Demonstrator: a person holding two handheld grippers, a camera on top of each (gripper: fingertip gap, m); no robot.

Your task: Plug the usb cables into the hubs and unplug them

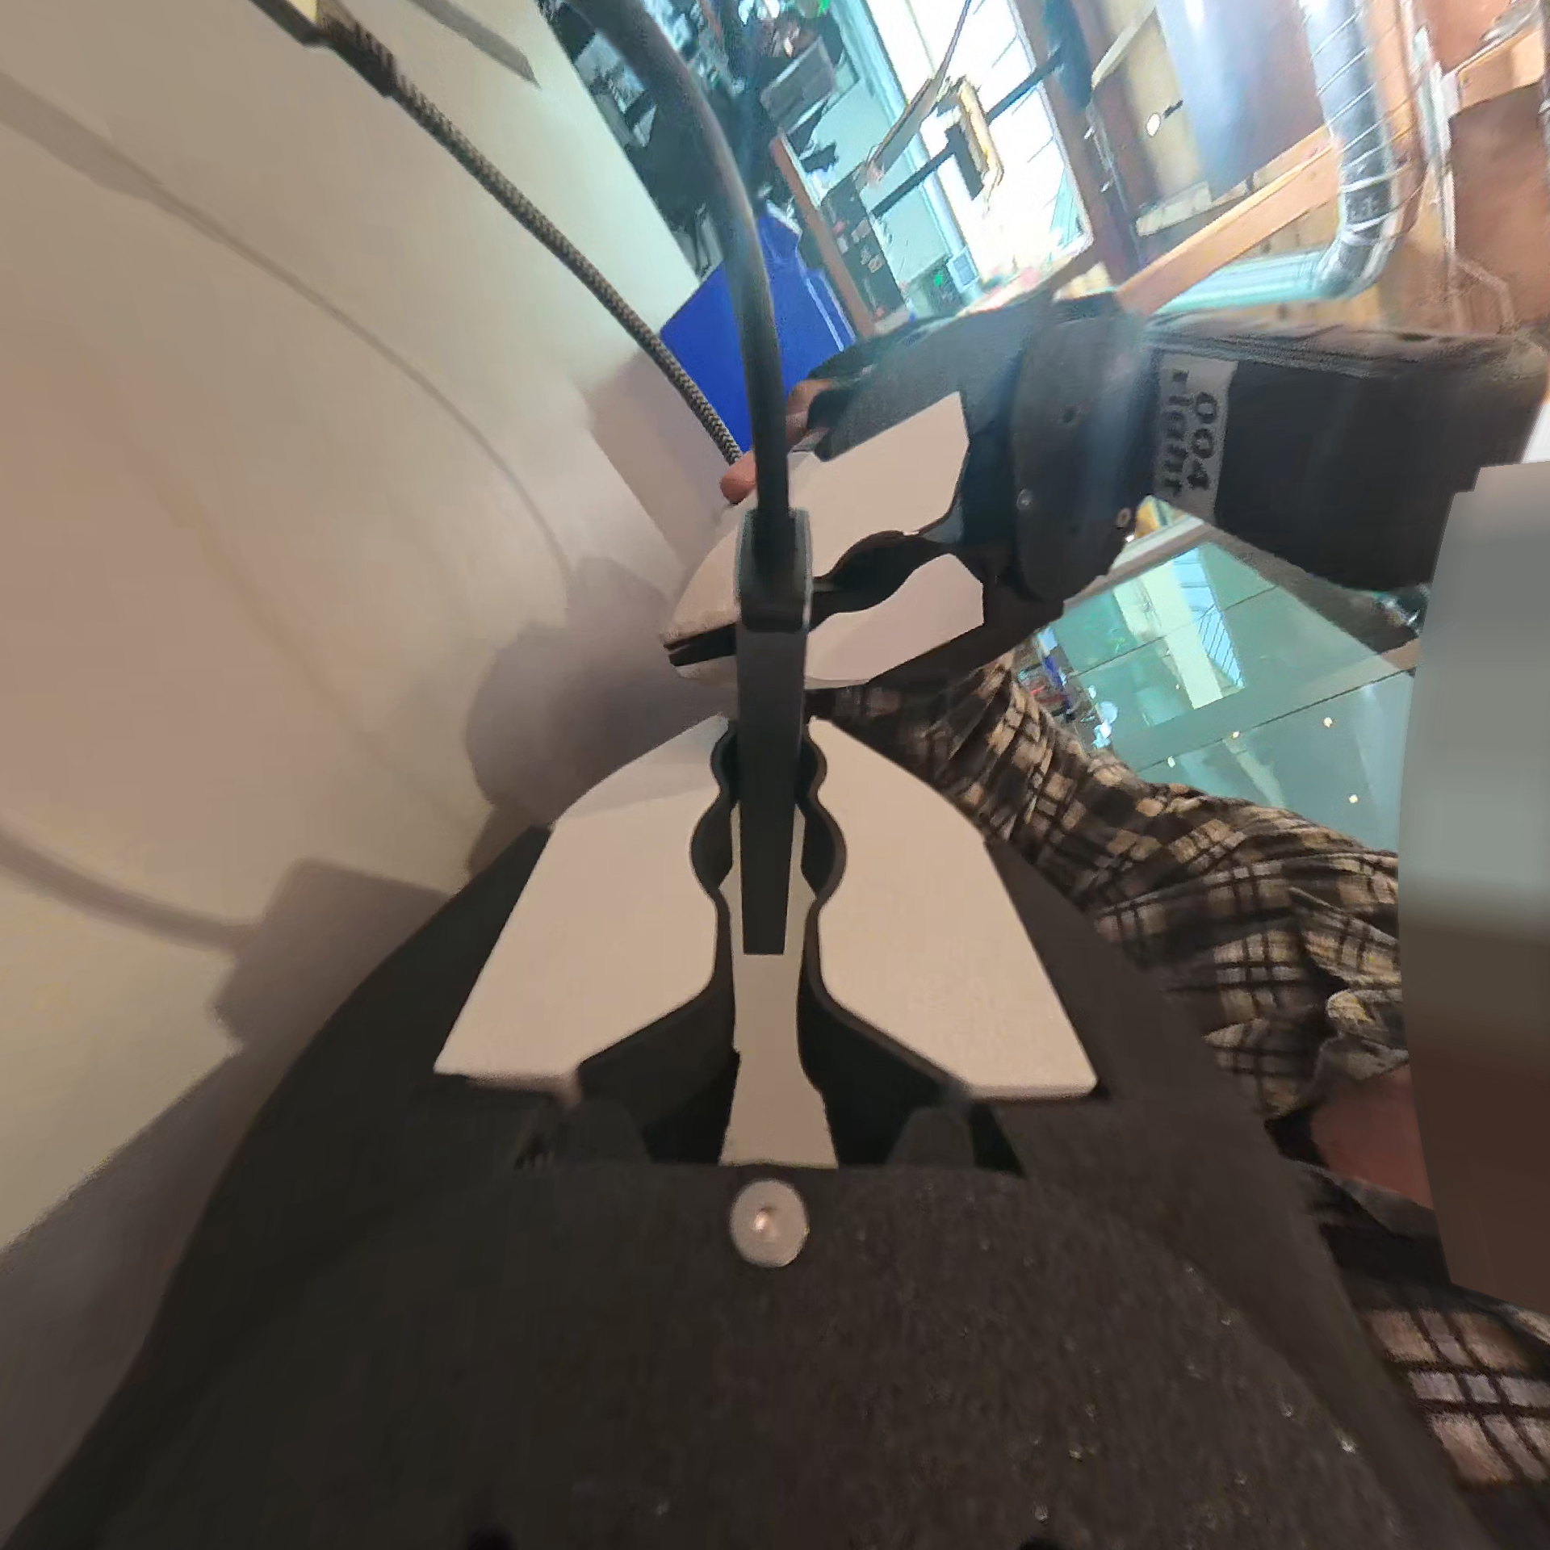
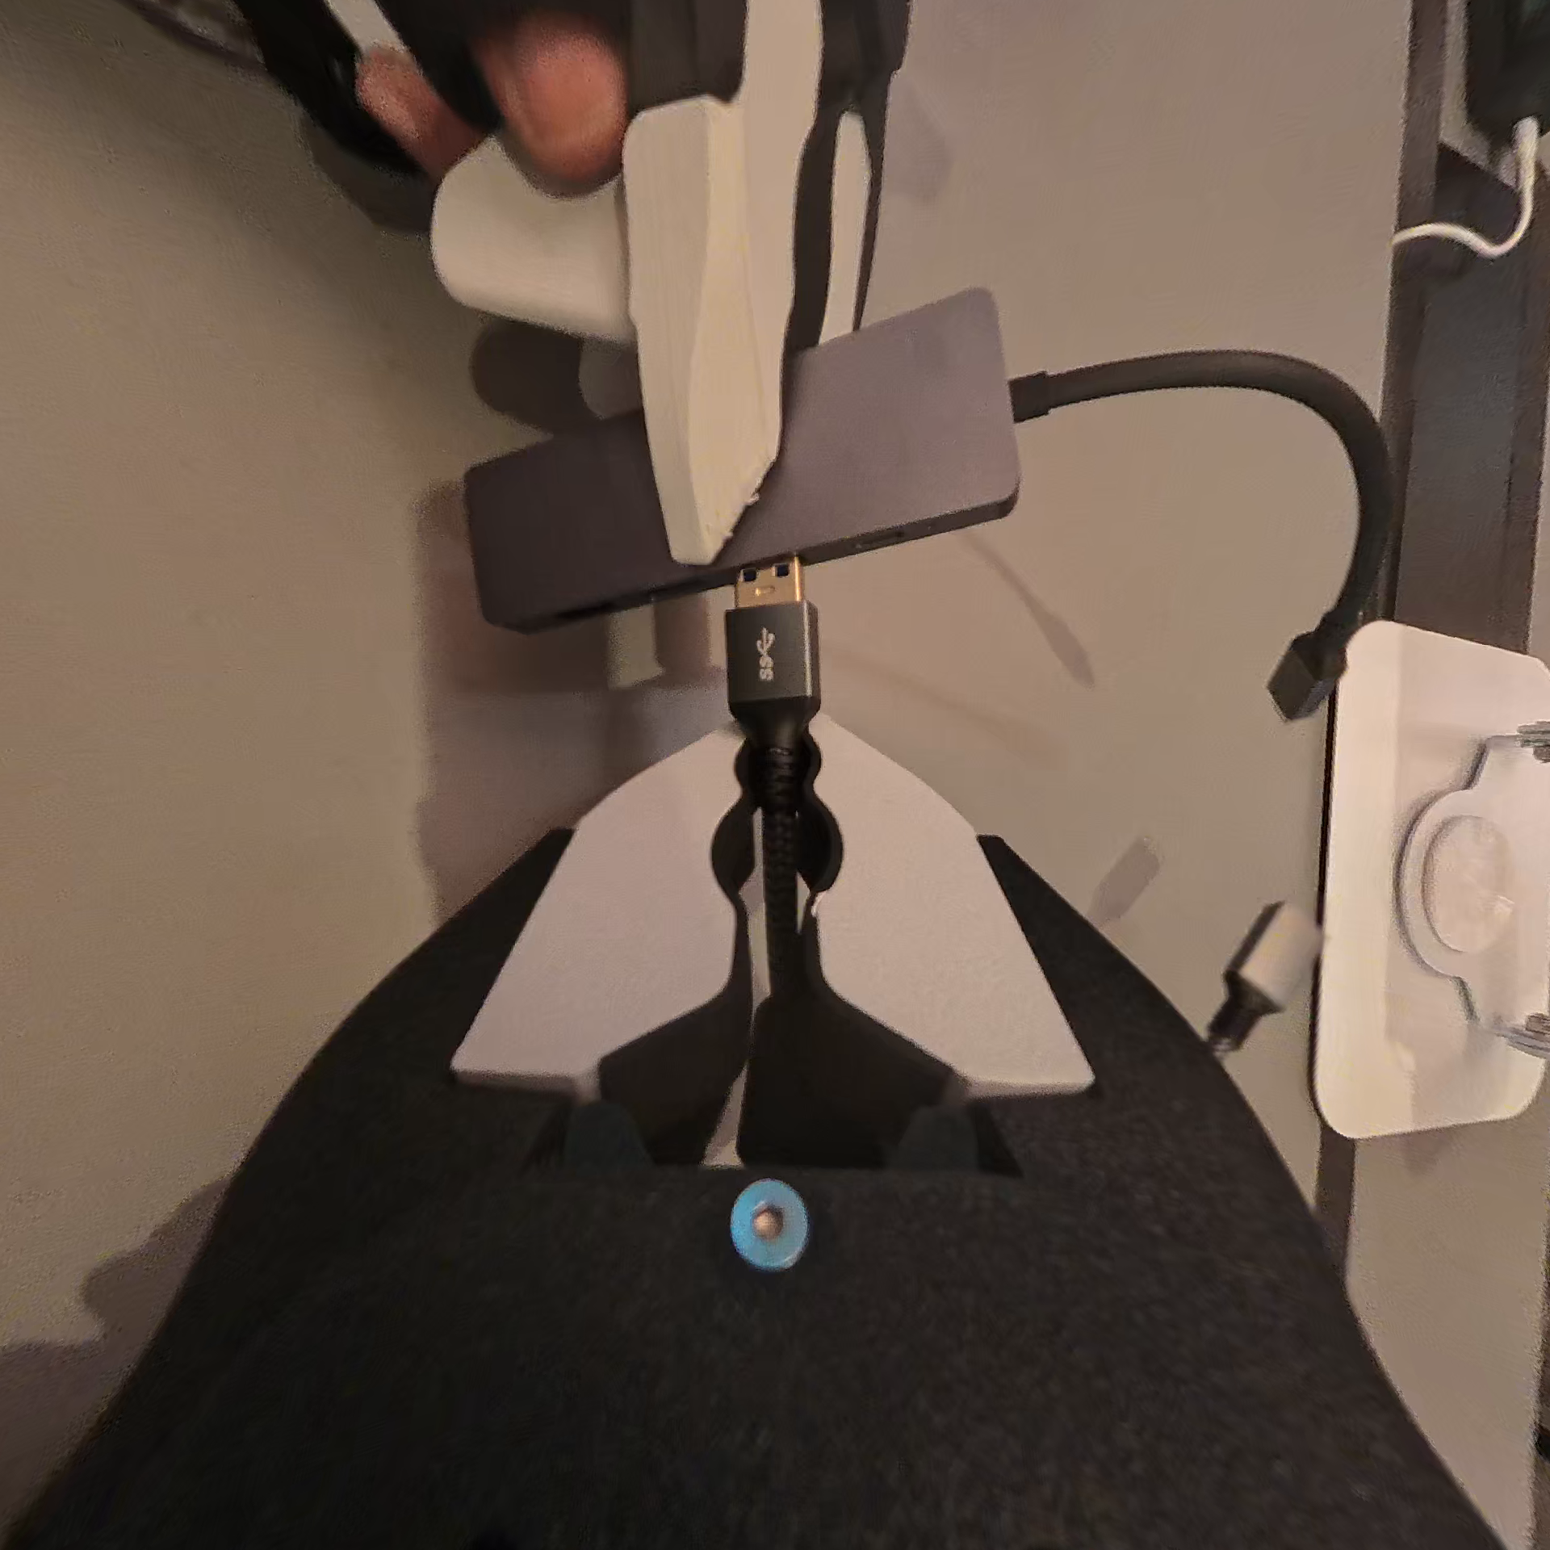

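Right tongs (image 2: pixel 770 755): closed on the braided USB cable (image 2: pixel 776 847) just behind its dark grey USB-A plug (image 2: pixel 770 667). The plug's gold metal tip is seated only partway in a port on the long edge of the grey USB hub (image 2: pixel 906 436); most of the tip is exposed.

Left tongs (image 1: pixel 767 738): clamped on the hub, seen edge-on in the left wrist view (image 1: pixel 767 755) as a thin dark slab held between the white fingers (image 1: pixel 604 914). In the right wrist view the left tongs (image 2: pixel 713 470) are seen coming in from above, one white finger laid across the hub's flat face. A bare fingertip of the person's hand (image 2: pixel 545 101) is visible behind them, blurred.

The hub's own thick black cable (image 2: pixel 1308 394) is seen leaving the short end, curving round to a black connector (image 2: pixel 1300 675) lying next to a white mount with a clear plastic clip (image 2: pixel 1443 889). A small white plug (image 2: pixel 1266 964) is seen below it on the pale desk (image 2: pixel 210 671).

In the left wrist view the right tongs (image 1: pixel 738 604) are shown just beyond the hub, with the braided cable (image 1: pixel 520 210) trailing off over the desk (image 1: pixel 252 587). A plaid sleeve (image 1: pixel 1174 881) is in view below them.
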